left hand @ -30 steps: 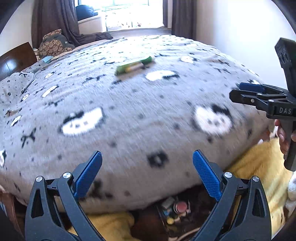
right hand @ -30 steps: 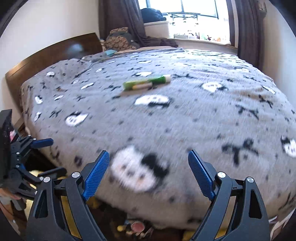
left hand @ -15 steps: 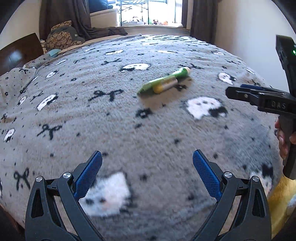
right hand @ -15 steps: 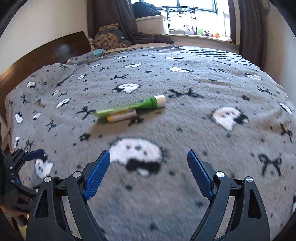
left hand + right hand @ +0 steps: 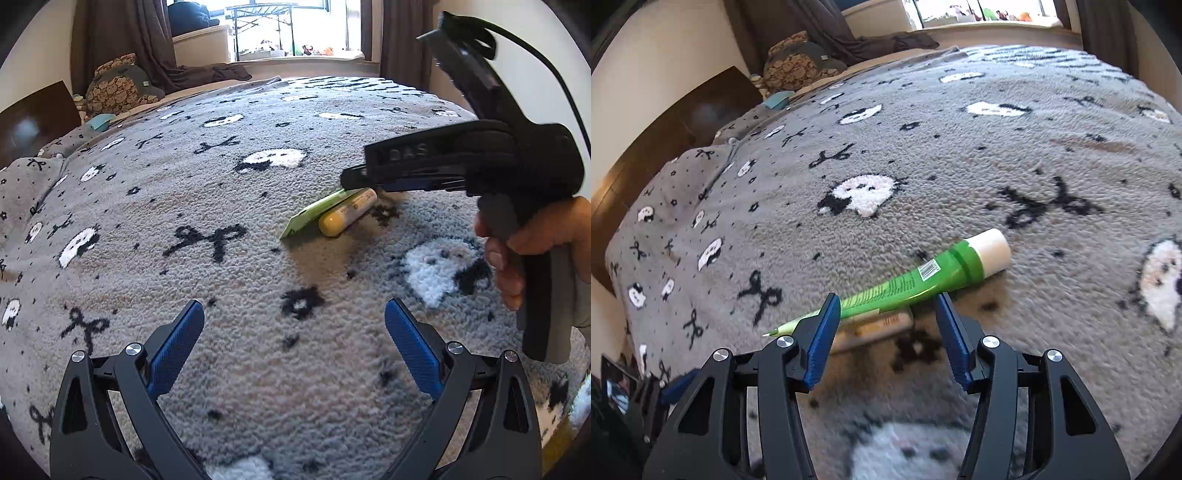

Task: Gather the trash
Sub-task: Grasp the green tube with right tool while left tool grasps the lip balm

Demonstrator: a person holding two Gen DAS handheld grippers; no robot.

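A flattened green tube (image 5: 916, 280) with a white cap lies on the grey patterned bed blanket (image 5: 960, 155). A small yellow tube (image 5: 879, 325) lies beside it, touching it. My right gripper (image 5: 884, 328) is partly open, its blue fingers on either side of both tubes, not clamped. In the left wrist view the green tube (image 5: 314, 212) and yellow tube (image 5: 347, 218) lie under the right gripper's tip (image 5: 354, 177). My left gripper (image 5: 293, 350) is open and empty, low over the blanket, short of the tubes.
A dark wooden headboard (image 5: 683, 129) runs along the left. A patterned bag (image 5: 118, 88) and dark curtains sit at the far end by the window. A hand (image 5: 532, 247) holds the right gripper's handle at the right.
Both grippers have moved forward over the bed. The right gripper has come down around the two tubes and its jaws have narrowed. The left gripper stays wide open.
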